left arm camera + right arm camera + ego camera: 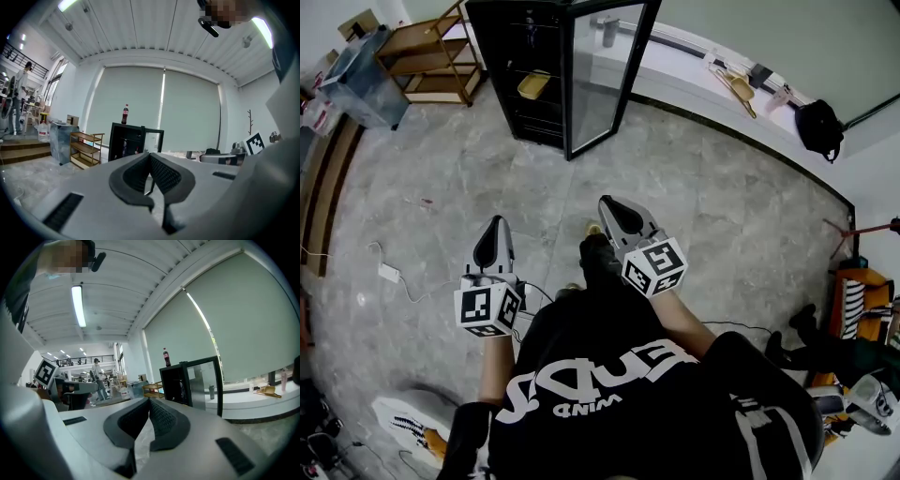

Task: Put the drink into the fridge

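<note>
Fridge: a black fridge (502,70) is standing at the far side of the grey stone floor (722,216), close to the wall.
Fridge door: its glass door (602,70) is hanging wide open, swung out toward the room, so the shelves are showing.
Fridge contents: a yellow item (532,86) is lying on an upper shelf. The left gripper view is showing a few small dark things lower down, too small to tell apart.
Drink, place: the drink (125,114) is standing upright on top of the fridge, outside the compartment, well apart from both grippers.
Drink, look: a slim bottle is showing dark liquid, a red band round its middle and a narrow neck.
Wooden rack: an open wooden rack (431,56) is standing just beside the fridge, on its left in the head view.
Grey bin: a grey box-shaped bin (361,84) is sitting next to the rack, further left.
Left gripper: the left gripper (495,223) is pointing toward the fridge with its jaws pressing tip to tip and nothing between them.
Right gripper: the right gripper (607,202) is pointing the same way, its ribbed pads meeting at the tips and gripping nothing.
Person: the person (628,394), in a black printed shirt, is holding both grippers out in front of the body, side by side.
</note>
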`<action>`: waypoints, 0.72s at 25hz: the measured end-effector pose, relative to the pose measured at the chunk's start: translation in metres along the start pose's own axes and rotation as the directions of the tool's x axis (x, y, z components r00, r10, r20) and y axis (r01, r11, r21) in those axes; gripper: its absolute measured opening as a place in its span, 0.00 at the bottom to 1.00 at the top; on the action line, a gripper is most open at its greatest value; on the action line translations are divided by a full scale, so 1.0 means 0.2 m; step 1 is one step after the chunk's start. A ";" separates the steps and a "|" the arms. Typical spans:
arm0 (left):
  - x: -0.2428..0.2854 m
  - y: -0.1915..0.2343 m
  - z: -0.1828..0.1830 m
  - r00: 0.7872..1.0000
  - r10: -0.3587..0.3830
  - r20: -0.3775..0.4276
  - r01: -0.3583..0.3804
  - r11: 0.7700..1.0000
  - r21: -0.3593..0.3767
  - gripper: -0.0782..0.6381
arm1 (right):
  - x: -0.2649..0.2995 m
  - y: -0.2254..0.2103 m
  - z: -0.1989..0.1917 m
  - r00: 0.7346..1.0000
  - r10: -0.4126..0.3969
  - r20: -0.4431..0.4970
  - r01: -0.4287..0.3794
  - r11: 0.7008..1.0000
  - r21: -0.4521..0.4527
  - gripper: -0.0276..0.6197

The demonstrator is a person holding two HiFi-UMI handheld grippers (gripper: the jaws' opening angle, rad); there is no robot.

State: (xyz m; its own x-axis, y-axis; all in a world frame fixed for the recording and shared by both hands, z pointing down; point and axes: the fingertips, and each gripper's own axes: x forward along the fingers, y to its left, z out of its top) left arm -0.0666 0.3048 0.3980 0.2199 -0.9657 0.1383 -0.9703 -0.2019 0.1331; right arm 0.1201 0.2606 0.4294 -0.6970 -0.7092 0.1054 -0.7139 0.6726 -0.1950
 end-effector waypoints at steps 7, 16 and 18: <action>0.16 0.09 0.00 1.000 -0.004 0.003 0.004 1.000 0.000 0.12 | 0.18 -0.07 -0.03 1.000 0.005 -0.021 -0.005 1.000 -0.002 0.08; 0.43 0.29 0.04 1.000 0.015 0.012 -0.015 1.000 -0.009 0.12 | 0.53 -0.19 -0.05 0.998 0.043 -0.039 -0.043 0.999 0.000 0.08; 0.51 0.34 0.06 1.000 0.021 0.015 -0.021 1.000 -0.012 0.12 | 0.61 -0.23 -0.04 0.998 0.046 -0.046 -0.046 0.999 0.002 0.08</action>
State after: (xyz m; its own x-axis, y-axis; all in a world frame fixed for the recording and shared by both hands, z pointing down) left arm -0.1113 0.1907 0.4088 0.1981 -0.9720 0.1265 -0.9734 -0.1799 0.1416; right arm 0.0669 0.1441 0.4585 -0.7318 -0.6668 0.1410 -0.6806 0.7043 -0.2018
